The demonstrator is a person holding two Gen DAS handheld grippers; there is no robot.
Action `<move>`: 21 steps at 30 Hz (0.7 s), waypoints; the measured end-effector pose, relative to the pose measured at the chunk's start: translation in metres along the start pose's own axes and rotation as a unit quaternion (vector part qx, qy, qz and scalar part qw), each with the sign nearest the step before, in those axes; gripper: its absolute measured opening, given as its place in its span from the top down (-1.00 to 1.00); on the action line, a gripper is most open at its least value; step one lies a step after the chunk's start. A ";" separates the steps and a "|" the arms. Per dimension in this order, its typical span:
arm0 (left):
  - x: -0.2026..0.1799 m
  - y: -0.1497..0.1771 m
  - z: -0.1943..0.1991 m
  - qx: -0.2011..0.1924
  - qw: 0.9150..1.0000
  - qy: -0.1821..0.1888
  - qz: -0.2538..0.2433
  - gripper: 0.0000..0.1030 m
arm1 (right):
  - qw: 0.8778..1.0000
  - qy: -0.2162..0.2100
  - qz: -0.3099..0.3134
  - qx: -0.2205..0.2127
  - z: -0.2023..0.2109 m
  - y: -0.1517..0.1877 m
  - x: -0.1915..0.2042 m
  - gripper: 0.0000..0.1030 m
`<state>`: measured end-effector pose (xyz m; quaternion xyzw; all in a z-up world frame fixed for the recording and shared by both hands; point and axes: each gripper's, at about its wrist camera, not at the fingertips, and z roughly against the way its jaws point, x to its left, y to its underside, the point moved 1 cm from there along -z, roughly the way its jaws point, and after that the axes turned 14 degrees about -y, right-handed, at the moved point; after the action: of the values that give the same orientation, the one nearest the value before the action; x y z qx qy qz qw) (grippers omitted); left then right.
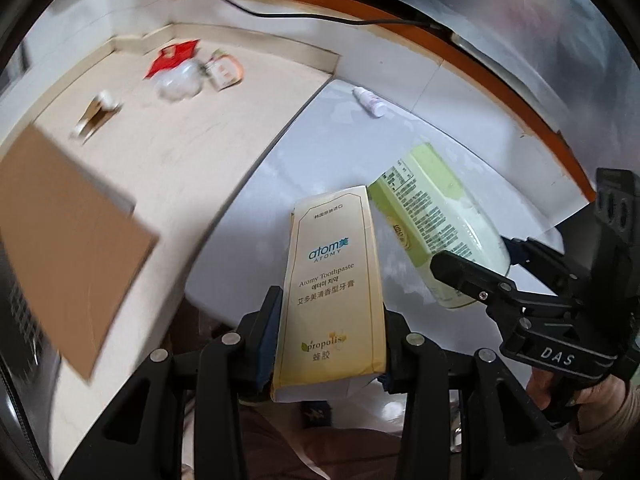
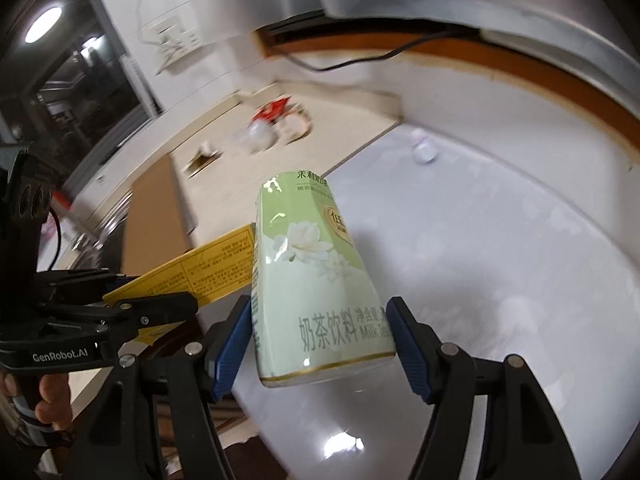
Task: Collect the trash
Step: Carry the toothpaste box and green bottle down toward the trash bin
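**Both claws loaded, held above white surface**

Left claw (image 1: 330, 344) clamped on toothpaste box (image 1: 334, 280), raised above the white surface (image 1: 320, 140). Right claw (image 2: 316, 344) gripping green milk tea carton (image 2: 316, 280), just beside the box. On beige counter (image 1: 180, 152) beyond: red wrapper (image 1: 172, 58), clear plastic (image 1: 180, 82), cardboard scrap (image 1: 94, 118). Small white bottle (image 1: 370, 101) lying on the white surface, well apart.
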<state>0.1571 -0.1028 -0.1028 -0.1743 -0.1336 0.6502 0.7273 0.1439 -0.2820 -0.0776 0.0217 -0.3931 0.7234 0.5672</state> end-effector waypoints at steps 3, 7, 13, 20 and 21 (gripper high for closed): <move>0.012 0.027 0.013 -0.001 1.000 0.000 0.022 0.26 | 0.999 -0.031 -0.001 0.012 0.004 0.016 0.013 -0.31; 0.031 0.061 0.024 0.003 0.999 -0.003 0.047 0.26 | 0.998 -0.058 0.010 0.029 0.005 0.033 0.036 -0.31; 0.052 0.111 0.026 0.028 0.997 -0.018 0.068 0.26 | 0.994 -0.062 0.052 0.074 -0.009 0.066 0.072 -0.31; 0.068 0.151 -0.005 0.064 0.995 -0.033 0.066 0.26 | 0.984 -0.018 0.122 0.126 -0.041 0.105 0.106 -0.31; 0.070 0.155 -0.012 0.069 0.995 -0.034 0.067 0.26 | 0.983 -0.014 0.124 0.132 -0.045 0.110 0.106 -0.31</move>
<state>0.0303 -0.0201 -0.1819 -0.1107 -0.1009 0.7109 0.6872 0.0323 -0.1756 -0.1181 0.0582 -0.3016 0.8333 0.4596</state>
